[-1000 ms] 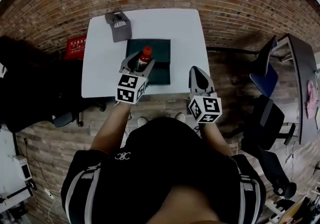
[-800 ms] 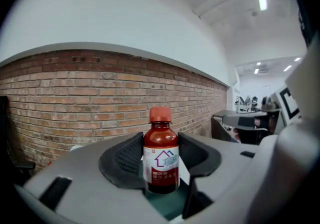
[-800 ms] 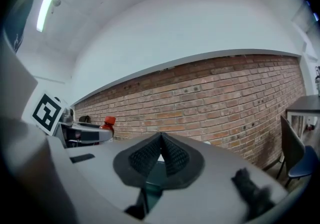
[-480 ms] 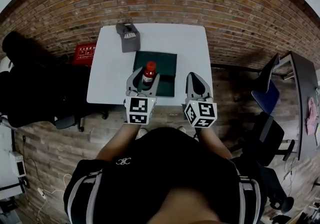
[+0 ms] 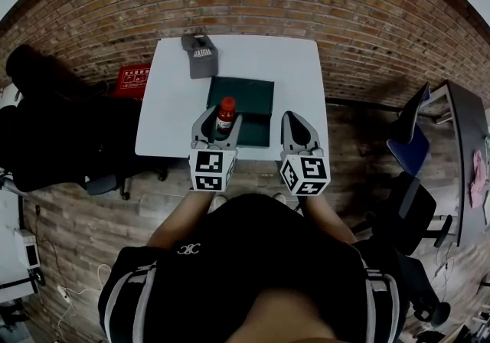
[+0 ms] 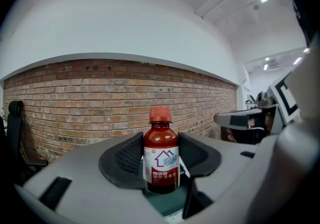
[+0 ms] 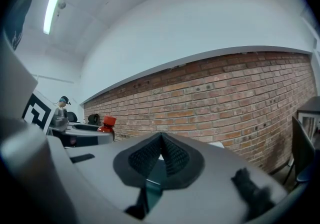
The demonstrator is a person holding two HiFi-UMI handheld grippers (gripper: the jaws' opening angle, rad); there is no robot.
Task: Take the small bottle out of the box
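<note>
A grey cap lies on the white desk, at 11 o'clock from the dark green box. Your left gripper has its fingers clenched on the small bottle, which stands upright with its red lid on top, over the box's 7 o'clock corner. Your right gripper hovers at the box's 5 o'clock, its fingers pressed together and grasping nothing.

Nothing reads clearly. The small bottle bears a house outline over blurred characters; white lettering on the grey cap is illegible
</note>
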